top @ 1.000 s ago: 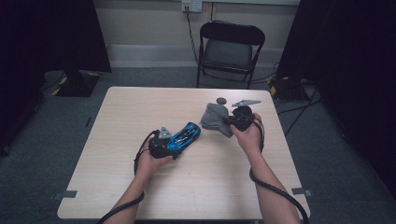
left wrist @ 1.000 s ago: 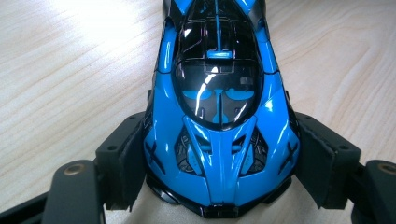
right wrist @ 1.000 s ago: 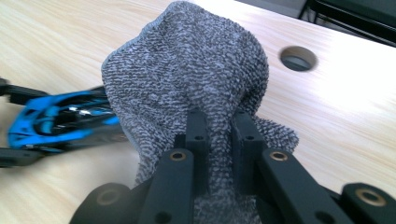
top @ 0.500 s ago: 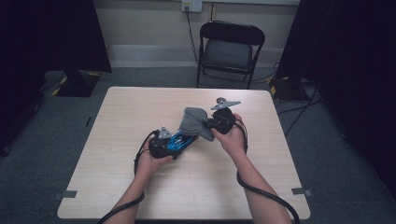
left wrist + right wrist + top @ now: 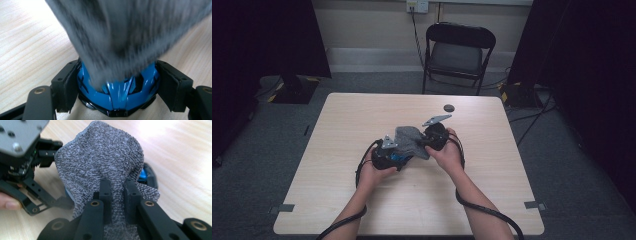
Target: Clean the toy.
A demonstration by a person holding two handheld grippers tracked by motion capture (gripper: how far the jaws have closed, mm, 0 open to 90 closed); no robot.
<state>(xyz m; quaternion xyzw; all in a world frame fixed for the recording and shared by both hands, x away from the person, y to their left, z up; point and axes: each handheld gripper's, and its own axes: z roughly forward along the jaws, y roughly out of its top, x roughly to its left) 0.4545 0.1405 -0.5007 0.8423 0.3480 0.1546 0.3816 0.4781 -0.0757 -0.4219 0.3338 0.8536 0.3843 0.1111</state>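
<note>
From above, the person's two forearms come in over the pale wooden table [image 5: 342,150] and meet near its middle. The left gripper [image 5: 387,156] lies low on the tabletop with a blue toy car [image 5: 399,158] clamped between its jaws; just a sliver of blue shows under the cloth. The right gripper [image 5: 424,141] sits just beside it, pinching a grey knitted cloth [image 5: 409,140] that drapes across the car. A small dark round disc [image 5: 449,107] lies on the table well beyond the hands, toward the far edge. Behind the table stands a black folding chair [image 5: 457,55]. There is no box, bowl or tray on the table, so nothing sits inside anything.

In the left gripper view, the blue car [image 5: 117,93] is wedged nose-out between the two black jaws, the pads pressing on both its flanks, so this tong grips the car. The grey cloth [image 5: 120,35] hangs down blurred over the car's top and touches it.

In the right gripper view, the two black jaws stand almost together with a fold of the cloth [image 5: 105,160] squeezed between them, so this tong is closed on the cloth. The cloth bulges up ahead of the jaws, and a patch of the blue car [image 5: 142,175] peeks out at its right edge. The left gripper's [image 5: 57,150] grey plate and black linkage sit at the left, with a fingertip below them.
</note>
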